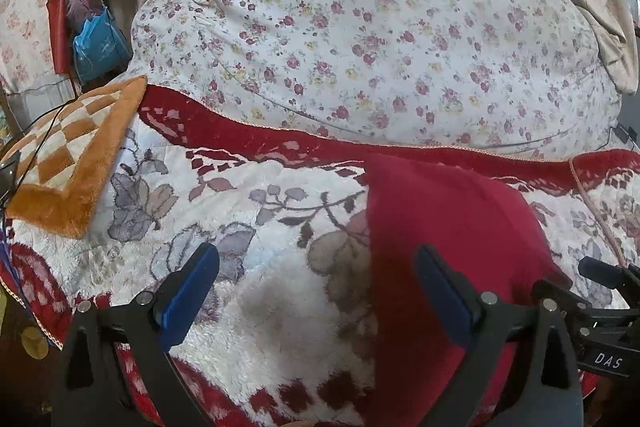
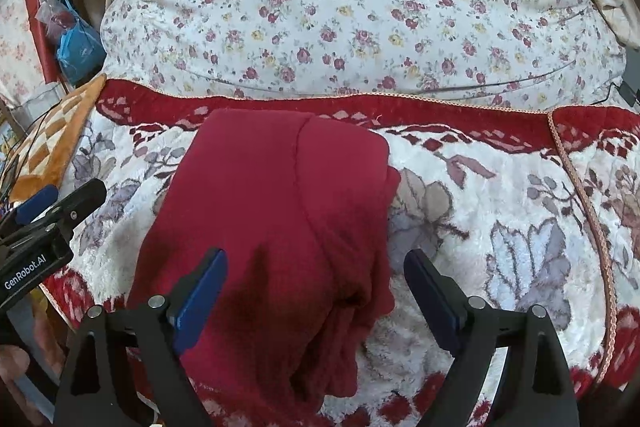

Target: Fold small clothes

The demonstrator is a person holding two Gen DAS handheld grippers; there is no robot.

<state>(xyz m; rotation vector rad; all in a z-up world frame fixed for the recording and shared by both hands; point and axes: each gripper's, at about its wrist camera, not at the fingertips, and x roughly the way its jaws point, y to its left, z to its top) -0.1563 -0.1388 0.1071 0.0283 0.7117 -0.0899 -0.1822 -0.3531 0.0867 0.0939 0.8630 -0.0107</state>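
I see both tools, left tool (image 1: pixel 316 291) and right tool (image 2: pixel 316 291), spread apart over the red garment (image 2: pixel 280 211) on the blanket (image 2: pixel 500 211); plush pile may snag; folds may slump.

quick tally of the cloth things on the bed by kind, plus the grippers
red garment: 1
fleece blanket: 1
floral quilt: 1
orange checked mat: 1
grippers: 2, left gripper, right gripper, both open
total: 6

Both wrist views close, angled down; share red garment (image 1: pixel 448 227), blanket (image 2: pixel 500 267).
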